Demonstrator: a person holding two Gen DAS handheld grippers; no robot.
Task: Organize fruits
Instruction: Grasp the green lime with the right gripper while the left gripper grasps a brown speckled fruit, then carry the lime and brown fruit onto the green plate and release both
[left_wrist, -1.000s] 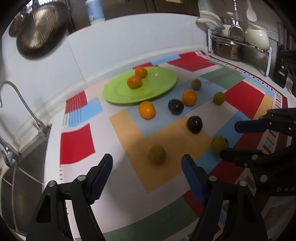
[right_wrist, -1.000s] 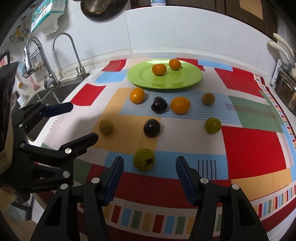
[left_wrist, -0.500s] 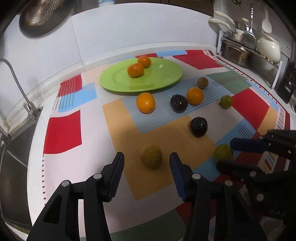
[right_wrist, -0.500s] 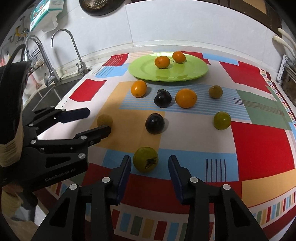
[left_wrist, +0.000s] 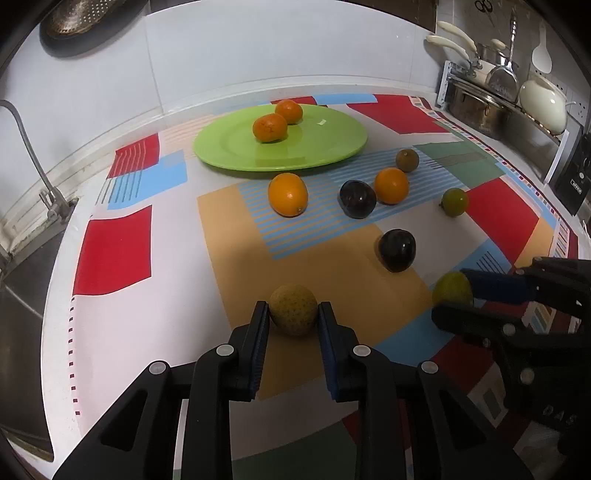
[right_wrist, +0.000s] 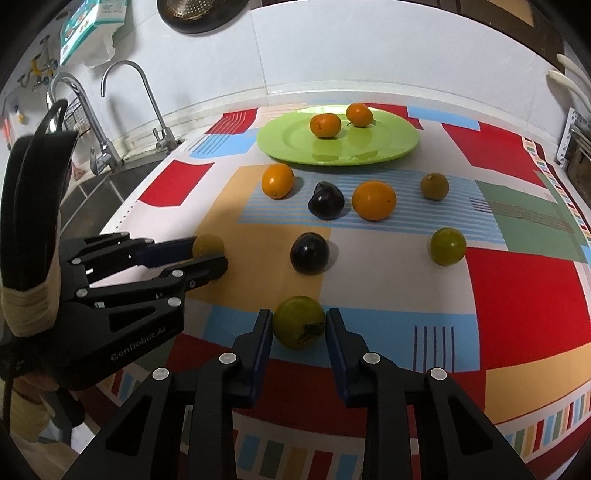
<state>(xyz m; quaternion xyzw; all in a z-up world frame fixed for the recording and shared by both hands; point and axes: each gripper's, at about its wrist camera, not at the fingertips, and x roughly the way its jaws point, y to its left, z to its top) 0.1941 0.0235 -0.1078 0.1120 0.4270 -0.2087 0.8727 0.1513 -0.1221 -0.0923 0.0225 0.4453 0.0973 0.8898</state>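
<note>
A rough yellow-brown fruit lies on the coloured mat between the blue pads of my left gripper. Its jaws are closing and both pads touch the fruit. My right gripper is shut on a green fruit with a dark blemish, near the mat's front edge. Each gripper also shows side-on in the other view: the left gripper, the right gripper. A green plate at the back holds two tangerines. Two oranges, two dark plums and two smaller greenish fruits lie loose.
A sink with taps borders the counter on the left. A rack with a steel pot and a white teapot stands at the right. The white wall runs behind the plate. A strainer hangs on the wall.
Both grippers have narrowed from wide apart down onto their fruits. The left one came in around the yellow-brown fruit, the right one around the green fruit. The fruits on the mat have not moved.
</note>
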